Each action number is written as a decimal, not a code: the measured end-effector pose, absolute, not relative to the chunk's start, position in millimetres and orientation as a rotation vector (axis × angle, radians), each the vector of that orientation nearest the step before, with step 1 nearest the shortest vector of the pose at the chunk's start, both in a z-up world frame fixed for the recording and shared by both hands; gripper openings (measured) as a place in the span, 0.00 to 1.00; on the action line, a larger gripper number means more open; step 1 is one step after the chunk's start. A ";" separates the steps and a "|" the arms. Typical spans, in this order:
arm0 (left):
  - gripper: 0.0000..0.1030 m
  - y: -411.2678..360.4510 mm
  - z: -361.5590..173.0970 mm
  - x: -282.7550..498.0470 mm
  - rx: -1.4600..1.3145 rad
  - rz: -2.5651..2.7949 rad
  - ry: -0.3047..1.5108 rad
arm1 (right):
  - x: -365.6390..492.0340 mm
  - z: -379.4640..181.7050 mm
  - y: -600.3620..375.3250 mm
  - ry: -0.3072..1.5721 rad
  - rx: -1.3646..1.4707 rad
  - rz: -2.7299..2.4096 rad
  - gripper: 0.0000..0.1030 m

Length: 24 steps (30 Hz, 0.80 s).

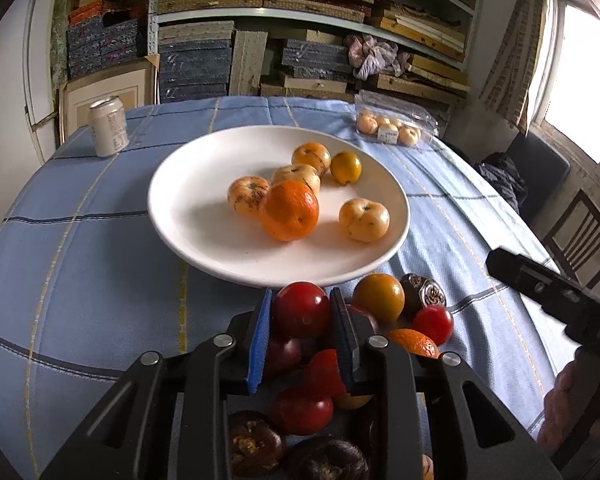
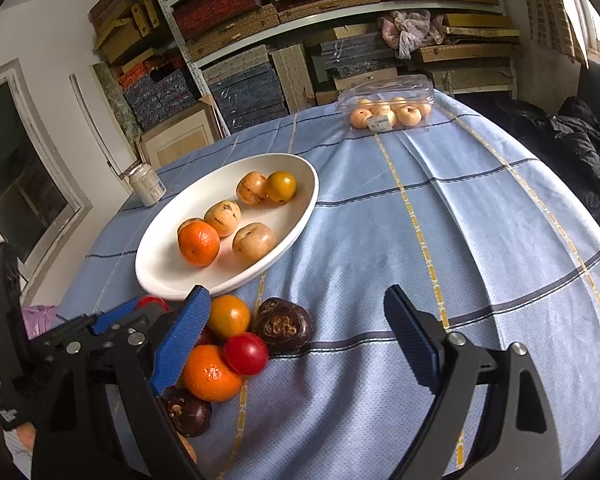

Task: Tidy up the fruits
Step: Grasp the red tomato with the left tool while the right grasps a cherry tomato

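While the left gripper (image 1: pixel 302 312) has its fingers clamped on a red fruit (image 1: pixel 301 309) just before the white plate (image 1: pixel 188 200) mid-table, the right gripper (image 2: pixel 296 340) hovers with fingers spread, empty.

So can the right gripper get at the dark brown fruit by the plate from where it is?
Probably yes. The right gripper is open and empty, and the dark brown fruit lies between its fingers on the cloth, its right side clear. A small red fruit touches it on the left.
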<state>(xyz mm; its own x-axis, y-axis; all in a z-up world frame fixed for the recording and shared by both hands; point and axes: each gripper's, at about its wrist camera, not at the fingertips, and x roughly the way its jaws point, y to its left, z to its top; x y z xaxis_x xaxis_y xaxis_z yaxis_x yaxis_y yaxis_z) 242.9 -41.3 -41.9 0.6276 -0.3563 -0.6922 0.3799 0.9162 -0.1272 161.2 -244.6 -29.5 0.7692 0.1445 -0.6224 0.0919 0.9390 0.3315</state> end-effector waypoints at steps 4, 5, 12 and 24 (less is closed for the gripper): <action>0.28 -29.8 -36.5 238.0 0.008 -0.406 0.767 | 156.9 -35.4 -232.1 0.718 0.288 0.047 0.84; 0.28 -27.0 -36.2 238.2 0.002 -0.400 0.768 | 154.2 -39.8 -226.8 0.735 0.251 0.048 0.83; 0.28 -19.0 -33.6 236.2 -0.019 -0.402 0.764 | 136.3 -59.9 -232.1 0.806 0.222 0.010 0.75; 0.28 -10.5 -27.7 229.8 -0.052 -0.415 0.752 | 112.5 -63.6 -201.7 0.827 0.076 0.134 0.59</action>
<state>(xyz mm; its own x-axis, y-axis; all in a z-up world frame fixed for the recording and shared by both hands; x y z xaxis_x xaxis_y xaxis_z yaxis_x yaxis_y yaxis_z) 229.8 -10.5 -27.7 0.6531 -0.3843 -0.6525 0.3477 0.9176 -0.1924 112.5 -201.7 -63.6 0.6694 0.1481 -0.7280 -0.0892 0.9889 0.1192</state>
